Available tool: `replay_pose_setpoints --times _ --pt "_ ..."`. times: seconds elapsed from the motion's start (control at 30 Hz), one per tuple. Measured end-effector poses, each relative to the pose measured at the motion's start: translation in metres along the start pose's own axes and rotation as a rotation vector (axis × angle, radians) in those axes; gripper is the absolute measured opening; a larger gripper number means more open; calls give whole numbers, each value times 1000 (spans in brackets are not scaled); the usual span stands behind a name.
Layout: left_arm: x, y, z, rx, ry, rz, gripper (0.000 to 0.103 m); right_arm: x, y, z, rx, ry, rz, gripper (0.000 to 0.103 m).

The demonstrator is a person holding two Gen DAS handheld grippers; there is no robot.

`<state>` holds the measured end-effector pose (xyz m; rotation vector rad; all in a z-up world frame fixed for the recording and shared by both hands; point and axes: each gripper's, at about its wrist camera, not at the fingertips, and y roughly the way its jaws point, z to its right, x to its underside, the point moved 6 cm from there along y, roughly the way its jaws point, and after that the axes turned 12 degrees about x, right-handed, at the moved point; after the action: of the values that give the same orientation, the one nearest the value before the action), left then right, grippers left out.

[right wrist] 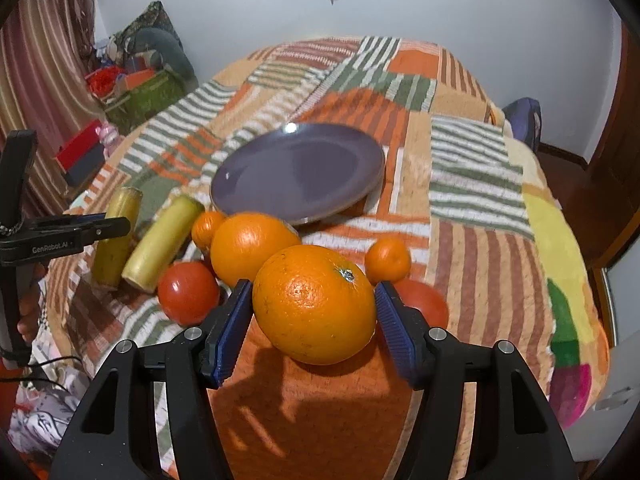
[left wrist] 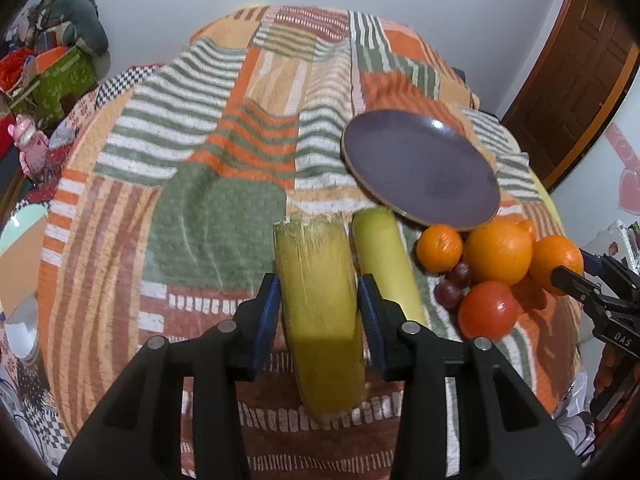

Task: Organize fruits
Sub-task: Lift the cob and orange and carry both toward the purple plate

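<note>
Left gripper [left wrist: 318,304] is clamping a yellow-green cane piece [left wrist: 320,312], fibrous cut end up, lifted off the blanket [left wrist: 192,184]; a 2nd paler piece [left wrist: 384,260] is lying at its 3 o'clock. Right gripper [right wrist: 314,304] is squeezing a big glossy orange [right wrist: 316,304], jaws abt half spread. Purple plate [right wrist: 296,172] is sitting at 12 o'clock. "GenRobot.AI" and "DAS" are showing on the tools.
</note>
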<state>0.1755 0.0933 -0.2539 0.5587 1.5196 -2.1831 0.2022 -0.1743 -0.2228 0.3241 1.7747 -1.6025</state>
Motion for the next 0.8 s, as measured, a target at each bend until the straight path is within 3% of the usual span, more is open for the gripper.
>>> replay_pose_setpoints --times 0.47,0.8 --pt "-53 -31 27 16 59 127 38 -57 -15 6 29 -20 151 59" --pt "-93 -32 47 39 107 186 38 -91 -9 8 36 -29 211 59"
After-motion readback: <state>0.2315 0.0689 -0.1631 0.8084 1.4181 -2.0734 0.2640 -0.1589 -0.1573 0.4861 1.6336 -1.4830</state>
